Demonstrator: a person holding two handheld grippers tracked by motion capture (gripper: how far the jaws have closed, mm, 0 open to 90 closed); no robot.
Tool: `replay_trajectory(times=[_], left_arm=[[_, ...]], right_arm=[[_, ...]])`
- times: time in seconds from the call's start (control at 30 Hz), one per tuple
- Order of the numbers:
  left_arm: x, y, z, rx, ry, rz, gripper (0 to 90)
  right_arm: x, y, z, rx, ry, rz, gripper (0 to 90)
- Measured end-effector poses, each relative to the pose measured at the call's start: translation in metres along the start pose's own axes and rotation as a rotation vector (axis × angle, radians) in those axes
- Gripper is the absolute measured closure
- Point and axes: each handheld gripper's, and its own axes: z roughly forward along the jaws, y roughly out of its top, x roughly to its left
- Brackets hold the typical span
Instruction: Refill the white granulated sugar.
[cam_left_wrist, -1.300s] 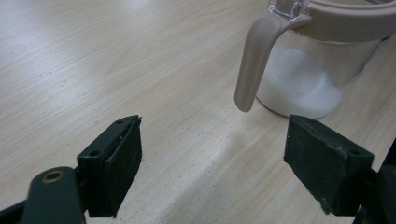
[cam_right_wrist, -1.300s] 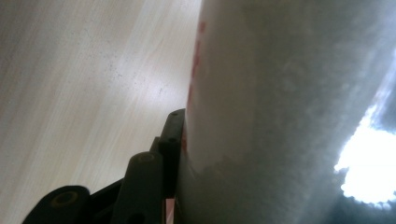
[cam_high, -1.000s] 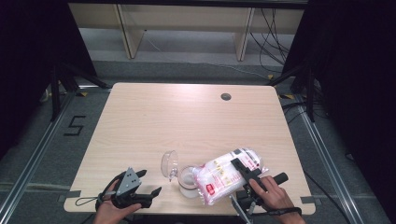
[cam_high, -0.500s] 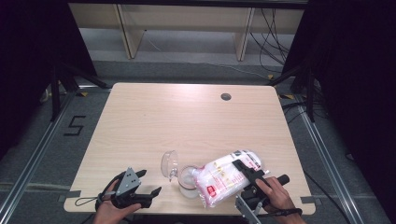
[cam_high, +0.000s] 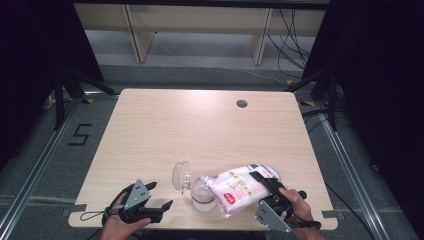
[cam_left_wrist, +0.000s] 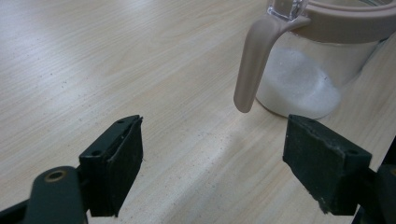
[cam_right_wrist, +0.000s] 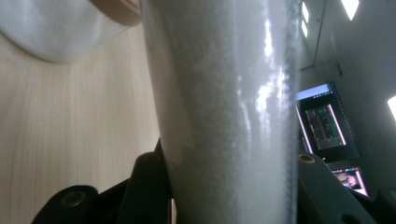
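A clear jar (cam_high: 204, 196) with a beige rim stands near the table's front edge, its hinged lid (cam_high: 180, 175) swung open to the left. White granules lie in its bottom (cam_left_wrist: 299, 88), and a beige latch (cam_left_wrist: 254, 60) hangs from the rim. A white bag with red print (cam_high: 235, 186) is tipped with its mouth over the jar. My right gripper (cam_high: 255, 181) is shut on the bag, which bulges with white granules (cam_right_wrist: 224, 93) between the jaws. My left gripper (cam_high: 161, 195) rests open on the table left of the jar, nothing between its pads (cam_left_wrist: 116, 158).
The wooden table (cam_high: 200, 130) has a round cable hole (cam_high: 242, 104) at its far right. A wooden shelf frame (cam_high: 200, 25) stands beyond the far edge. Dark curtains hang on both sides, and a monitor (cam_right_wrist: 324, 116) glows in the right gripper view.
The right hand has shifted slightly with the bag still tipped over the jar. The left gripper has not moved.
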Motion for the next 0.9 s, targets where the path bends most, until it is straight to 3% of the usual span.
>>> replay_trajectory(times=[0.03, 0.13, 0.17, 0.2, 0.23, 0.27, 0.33, 0.4, 0.57, 0.6, 0.9], left_arm=[[0.001, 0.000, 0.000, 0.001, 0.001, 0.009, 19.9], [0.000, 0.000, 0.000, 0.000, 0.000, -0.003, 19.9], [0.000, 0.000, 0.000, 0.000, 0.000, -0.004, 19.9], [0.000, 0.000, 0.000, 0.000, 0.000, -0.004, 19.9], [0.000, 0.000, 0.000, 0.000, 0.000, -0.003, 19.9], [0.000, 0.000, 0.000, 0.000, 0.001, 0.005, 19.9], [0.002, 0.001, 0.000, 0.001, 0.001, 0.029, 19.9], [0.002, 0.001, 0.000, 0.000, 0.001, 0.027, 19.9], [0.002, 0.001, 0.000, 0.001, 0.002, 0.027, 19.9], [0.002, 0.001, 0.000, 0.000, 0.003, 0.026, 19.9], [0.002, 0.000, 0.000, 0.006, 0.013, 0.014, 19.9]], right_arm=[[-0.003, 0.000, 0.000, -0.019, -0.005, -0.012, 65.3], [-0.006, -0.003, -0.001, -0.038, 0.009, 0.085, 65.4], [-0.008, -0.003, 0.001, -0.051, 0.007, 0.083, 65.4], [-0.009, -0.004, 0.001, -0.060, 0.019, 0.121, 65.4], [-0.009, -0.005, 0.002, -0.063, 0.017, 0.125, 65.5], [-0.007, -0.006, 0.002, -0.059, 0.023, 0.198, 65.5], [-0.010, -0.008, 0.005, -0.083, 0.024, 0.219, 65.6], [-0.012, -0.011, 0.007, -0.092, 0.032, 0.296, 65.7], [-0.017, -0.018, 0.016, -0.142, 0.026, 0.383, 65.8], [-0.016, -0.018, 0.016, -0.151, 0.034, 0.428, 65.9], [-0.021, -0.038, 0.036, -0.211, 0.061, 0.655, 66.2]])
